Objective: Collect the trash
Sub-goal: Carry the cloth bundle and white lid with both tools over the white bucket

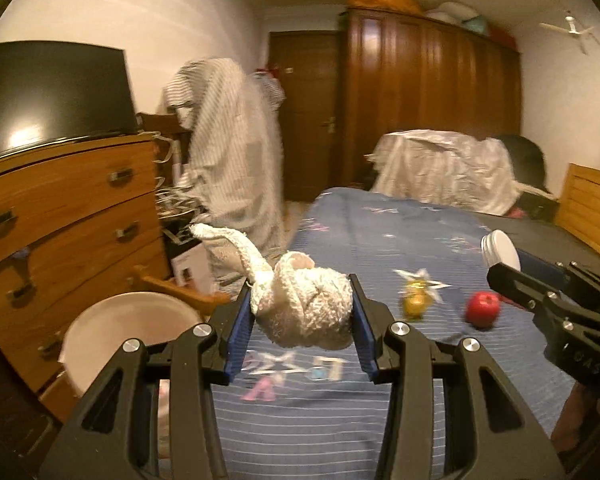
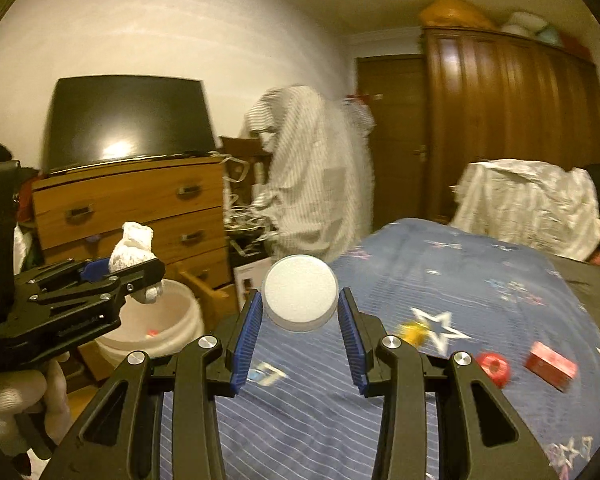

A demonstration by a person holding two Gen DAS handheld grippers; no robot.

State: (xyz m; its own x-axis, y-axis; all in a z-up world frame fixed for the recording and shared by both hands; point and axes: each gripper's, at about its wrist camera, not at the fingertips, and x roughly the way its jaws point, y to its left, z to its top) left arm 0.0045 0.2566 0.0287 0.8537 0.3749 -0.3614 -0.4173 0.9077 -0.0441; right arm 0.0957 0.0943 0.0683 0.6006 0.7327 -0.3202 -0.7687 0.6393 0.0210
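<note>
Blue star-patterned bedspread (image 1: 380, 232), white crumpled cloth (image 1: 304, 312), red apple (image 1: 483, 308)

left wrist: low over bed (image 1: 380, 232), faces along it to wardrobe (image 1: 428, 92), slightly down | right wrist: beside it, same heading, turned more toward dresser (image 2: 132, 204) | shared: bed, bucket (image 2: 172, 320), dresser, wardrobe; each sees the other's gripper

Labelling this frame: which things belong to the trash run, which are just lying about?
Job:
- left gripper clamping crumpled white cloth
- right gripper holding white-capped bottle
- white bucket

Lying about:
- red apple
- yellow toy
- red box
- dresser
</note>
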